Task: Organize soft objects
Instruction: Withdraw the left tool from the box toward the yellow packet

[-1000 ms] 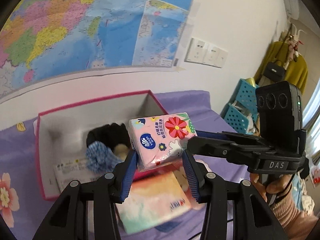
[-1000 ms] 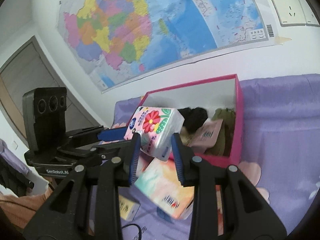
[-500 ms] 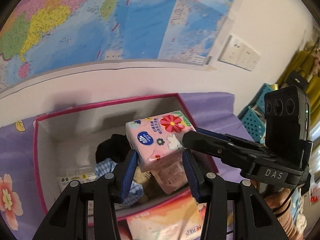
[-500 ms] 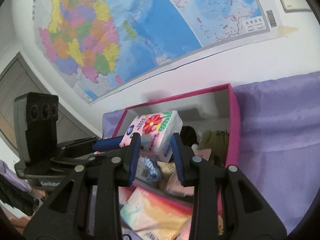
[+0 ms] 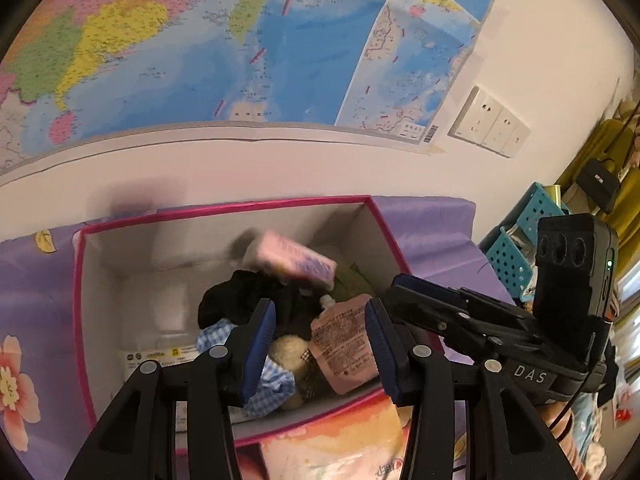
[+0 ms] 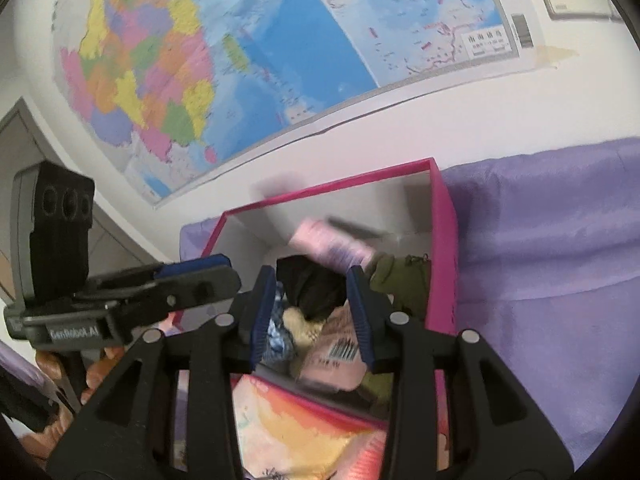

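Map (image 5: 248, 48) fills the upper half of both views, taped to a white wall. Purple cloth (image 6: 552, 264) covers the surface at right of the right wrist view. Pink-rimmed box (image 5: 80, 280) sits at centre frame, open-topped, white inside, backed against the wall. Tissue pack (image 5: 296, 262), pink and motion-blurred, is inside the box outline at upper centre, tilted, above the black cloth (image 5: 236, 300); touching or airborne, cannot tell. Left gripper (image 5: 320, 344) hangs over the box's near edge, jaws partly apart, nothing between the pads. Right gripper (image 6: 312, 316), lower centre of its own view, jaws opening, gap empty; pack lies beyond the fingertips. Pink pouch (image 5: 344, 344) stands against the box's right wall, beside a checked blue cloth (image 5: 272, 380). Olive fabric (image 6: 404, 276) sits in the right corner.
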